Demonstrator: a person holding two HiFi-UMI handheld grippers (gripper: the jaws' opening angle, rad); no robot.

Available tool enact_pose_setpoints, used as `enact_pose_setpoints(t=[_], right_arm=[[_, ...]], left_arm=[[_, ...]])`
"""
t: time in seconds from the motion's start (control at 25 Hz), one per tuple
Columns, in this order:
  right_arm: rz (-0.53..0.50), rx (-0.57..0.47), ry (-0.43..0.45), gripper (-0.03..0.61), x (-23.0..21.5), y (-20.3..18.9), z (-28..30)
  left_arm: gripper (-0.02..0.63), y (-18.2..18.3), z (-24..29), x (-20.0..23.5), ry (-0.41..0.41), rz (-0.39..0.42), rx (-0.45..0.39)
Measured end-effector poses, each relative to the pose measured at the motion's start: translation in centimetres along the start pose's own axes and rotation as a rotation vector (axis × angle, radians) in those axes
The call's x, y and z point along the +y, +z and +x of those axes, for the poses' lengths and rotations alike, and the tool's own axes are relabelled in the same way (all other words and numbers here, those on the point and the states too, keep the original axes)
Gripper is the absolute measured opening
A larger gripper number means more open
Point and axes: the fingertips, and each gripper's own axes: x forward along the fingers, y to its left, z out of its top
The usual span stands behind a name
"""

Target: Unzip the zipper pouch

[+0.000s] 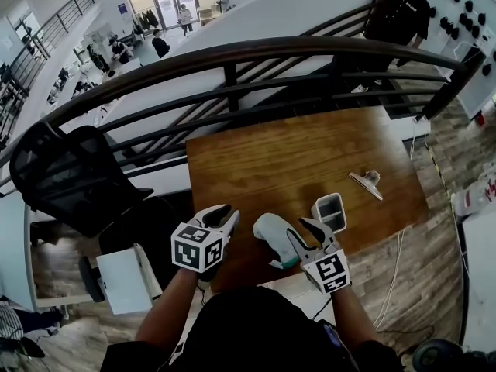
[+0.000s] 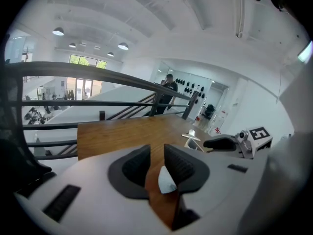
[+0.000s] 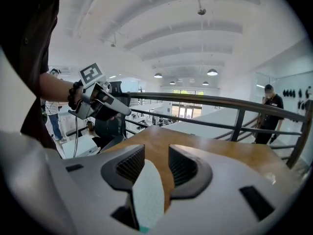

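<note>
A white zipper pouch (image 1: 271,235) with a teal end lies near the front edge of the wooden table (image 1: 279,153). My left gripper (image 1: 225,215) is at the pouch's left end. Its jaws stand apart, and a white corner of the pouch (image 2: 166,181) shows low between them, by the right pad, in the left gripper view (image 2: 156,163). My right gripper (image 1: 304,235) is at the pouch's right side. Its jaws (image 3: 156,168) are wide apart, and the pouch's edge (image 3: 148,199) stands between them near the left pad, unpressed.
A small open grey-white box (image 1: 329,210) and a metallic object (image 1: 366,183) lie on the table to the right. A dark railing (image 1: 232,76) runs behind the table and a black chair (image 1: 70,177) stands at the left. A person (image 1: 397,10) stands far back.
</note>
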Motion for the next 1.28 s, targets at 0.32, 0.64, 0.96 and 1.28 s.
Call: enact_pose_setpoints(t=[0.32,0.64,0.96,1.28], right_arm=[[0.015,-0.003,0.016,0.133,0.0,-1.6,-1.4],[0.035,-0.032,0.001,0.118,-0.8,-2.3,-3.7],[0.046,-0.102,-0.011,0.103,-0.2,-1.9,-5.9],[0.032,-0.137,-0.117,0.056,2.5,0.3,-7.8]], left_arm=[[0.089,-1.3,-0.7,-0.4,0.035,-0.055,-0.011],[0.089,-3.2,-2.9,-1.5,0.077,-0.119,-0.054],[0.058,-3.0,-6.9,-2.4,0.103,-0.063,-0.228],[0.020,-0.9,-11.2,-1.9,0.051,0.029,-0.396]])
